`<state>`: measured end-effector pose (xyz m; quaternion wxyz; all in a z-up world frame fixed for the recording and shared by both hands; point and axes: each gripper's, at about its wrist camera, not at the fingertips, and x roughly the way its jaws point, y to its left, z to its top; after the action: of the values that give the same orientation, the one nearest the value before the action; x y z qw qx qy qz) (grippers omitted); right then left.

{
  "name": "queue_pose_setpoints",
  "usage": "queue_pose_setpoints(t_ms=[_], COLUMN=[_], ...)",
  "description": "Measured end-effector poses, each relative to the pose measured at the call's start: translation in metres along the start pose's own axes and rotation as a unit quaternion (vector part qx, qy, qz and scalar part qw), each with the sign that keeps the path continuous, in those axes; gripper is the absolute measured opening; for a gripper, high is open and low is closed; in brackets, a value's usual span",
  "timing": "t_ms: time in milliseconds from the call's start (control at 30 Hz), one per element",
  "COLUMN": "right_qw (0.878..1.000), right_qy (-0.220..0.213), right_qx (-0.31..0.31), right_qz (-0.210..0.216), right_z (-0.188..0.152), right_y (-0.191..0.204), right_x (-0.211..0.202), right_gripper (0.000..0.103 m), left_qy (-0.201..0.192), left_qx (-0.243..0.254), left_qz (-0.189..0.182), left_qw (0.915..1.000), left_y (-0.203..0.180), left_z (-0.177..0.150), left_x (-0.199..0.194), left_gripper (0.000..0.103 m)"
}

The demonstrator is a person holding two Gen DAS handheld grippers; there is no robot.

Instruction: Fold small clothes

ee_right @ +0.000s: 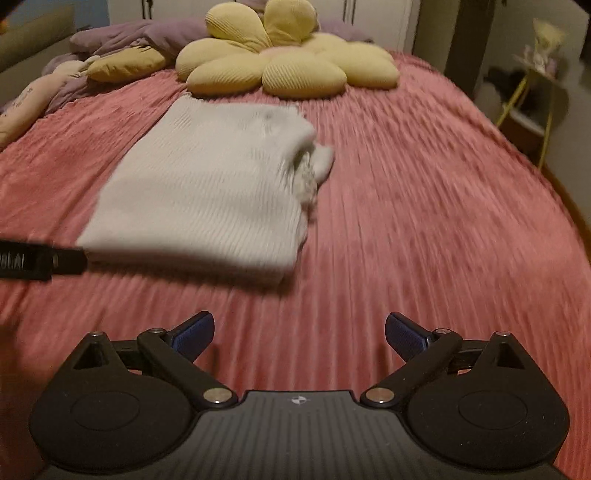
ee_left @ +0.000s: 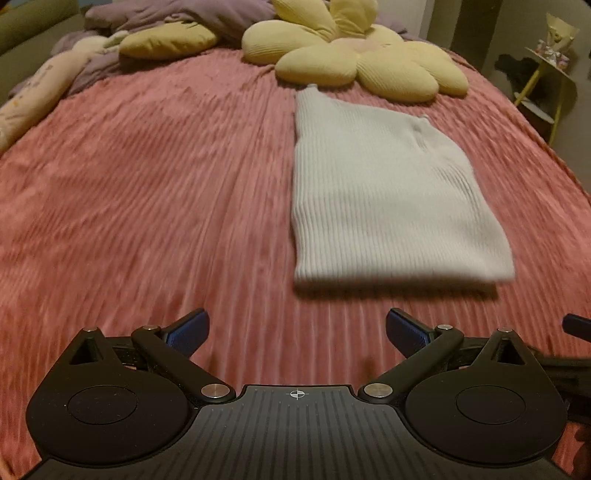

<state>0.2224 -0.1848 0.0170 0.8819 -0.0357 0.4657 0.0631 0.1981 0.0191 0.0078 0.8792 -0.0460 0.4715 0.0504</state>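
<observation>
A white ribbed knit garment lies folded flat on the pink ribbed bedspread. It also shows in the right wrist view, with layered edges along its right side. My left gripper is open and empty, short of the garment's near edge and to its left. My right gripper is open and empty, short of the garment's near edge and to its right. Part of the left gripper shows at the left edge of the right wrist view, beside the garment's near left corner.
A yellow flower-shaped cushion lies just beyond the garment. A yellow pillow, a purple duvet and a long pale plush lie at the bed's far left. A yellow side table stands right of the bed.
</observation>
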Motion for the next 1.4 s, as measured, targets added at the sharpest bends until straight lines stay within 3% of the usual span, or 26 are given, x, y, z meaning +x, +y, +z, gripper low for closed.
queue_pose_setpoints(t_ms=[200,333,500,933,1400], right_qw=[0.999,0.998,0.998,0.998,0.998], right_qy=[0.032,0.053,0.052,0.059,0.063], right_qx=[0.028,0.03,0.005,0.002,0.013], right_qz=[-0.003,-0.015,-0.031,-0.034,-0.024], right_z=[0.008,0.018,0.028,0.033,0.033], right_y=[0.004,0.006,0.017,0.026,0.023], right_x=[-0.024,-0.031,-0.042,-0.048,-0.052], right_gripper=[0.099,0.099,0.099,0.099,0.099], left_qy=[0.008,-0.008,0.002,0.028,0.027], left_qx=[-0.012,0.026,0.072,0.058,0.054], left_qz=[-0.038,-0.012,0.011,0.022,0.022], left_qw=[0.9992,0.9996,0.9973,0.9977,0.998], left_y=[0.009,0.001,-0.012,-0.004,-0.006], left_z=[0.0,0.004,0.008,0.006,0.007], left_x=[-0.017,-0.03,-0.038,-0.036,-0.04], left_gripper=[0.103,0.103,0.103,0.103,0.103])
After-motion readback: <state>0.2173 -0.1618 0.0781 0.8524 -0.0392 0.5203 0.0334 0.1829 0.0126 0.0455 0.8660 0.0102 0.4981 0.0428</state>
